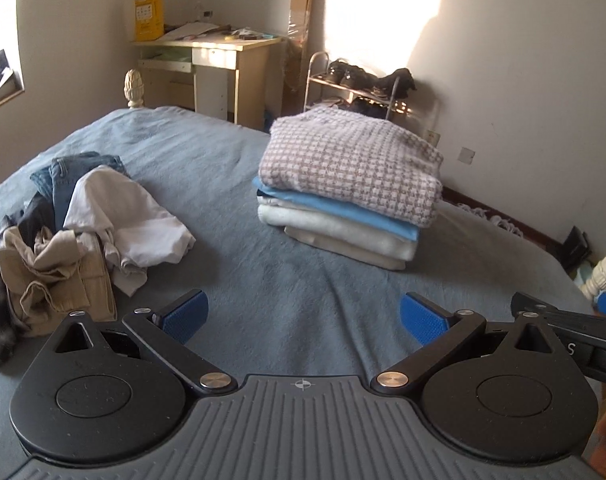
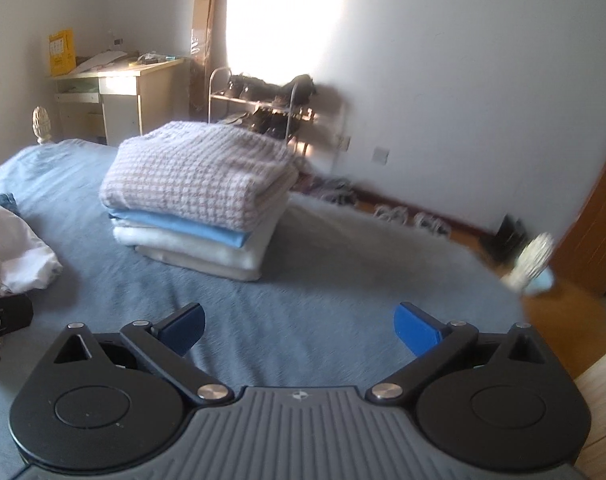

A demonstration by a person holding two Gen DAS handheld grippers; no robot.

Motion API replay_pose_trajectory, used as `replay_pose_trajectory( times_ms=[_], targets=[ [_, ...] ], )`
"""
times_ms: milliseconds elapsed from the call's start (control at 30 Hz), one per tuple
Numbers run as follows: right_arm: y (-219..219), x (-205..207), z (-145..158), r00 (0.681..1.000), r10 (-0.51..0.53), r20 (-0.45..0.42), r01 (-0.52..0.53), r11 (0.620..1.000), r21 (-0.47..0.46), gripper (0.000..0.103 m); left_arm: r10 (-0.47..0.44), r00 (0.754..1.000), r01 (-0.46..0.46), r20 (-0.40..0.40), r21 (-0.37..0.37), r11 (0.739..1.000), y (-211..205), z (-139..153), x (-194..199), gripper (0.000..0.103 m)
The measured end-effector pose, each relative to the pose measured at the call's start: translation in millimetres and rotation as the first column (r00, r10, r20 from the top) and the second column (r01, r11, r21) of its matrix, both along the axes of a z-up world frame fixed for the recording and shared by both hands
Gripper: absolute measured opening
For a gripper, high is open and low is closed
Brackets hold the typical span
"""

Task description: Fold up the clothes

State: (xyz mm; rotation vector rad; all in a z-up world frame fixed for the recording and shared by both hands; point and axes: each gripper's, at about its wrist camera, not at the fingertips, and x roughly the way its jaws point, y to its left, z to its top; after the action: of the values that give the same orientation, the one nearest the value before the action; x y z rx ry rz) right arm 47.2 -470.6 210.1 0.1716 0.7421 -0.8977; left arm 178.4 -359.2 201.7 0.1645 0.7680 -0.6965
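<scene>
Both the left gripper [image 1: 303, 316] and right gripper [image 2: 299, 324] hold ribbed blue jaws apart above the fuzzy blanket [image 1: 231, 168], near a squared stack [image 1: 347, 192]

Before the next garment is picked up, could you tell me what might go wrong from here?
1. The unfolded heap is tangled; gripping the white garment could drag the khaki trousers along.
2. The folded stack sits close to the bed edge; tugging the blue bedcover might topple it.
3. Both the left gripper and the right gripper are open and close together, so they could collide.
</scene>
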Motion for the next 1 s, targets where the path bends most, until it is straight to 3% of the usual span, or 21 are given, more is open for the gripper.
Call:
replay_pose_trajectory(
  times_ms=[500,1000],
  targets=[
    [0,13,-1,1.0,0.029,0.0,-0.029,0.999,0.015,0.103,0.029,0.999,-0.029,-0.024,-0.002,1.0,-7,-2,3,0.103],
    [-4,8,-3,1.0,0.019,0.001,-0.019,1.0,0.014,0.103,-0.004,0.999,0.004,-0.033,-0.008,1.0,-19,-1,-4,0.103]
  ],
)
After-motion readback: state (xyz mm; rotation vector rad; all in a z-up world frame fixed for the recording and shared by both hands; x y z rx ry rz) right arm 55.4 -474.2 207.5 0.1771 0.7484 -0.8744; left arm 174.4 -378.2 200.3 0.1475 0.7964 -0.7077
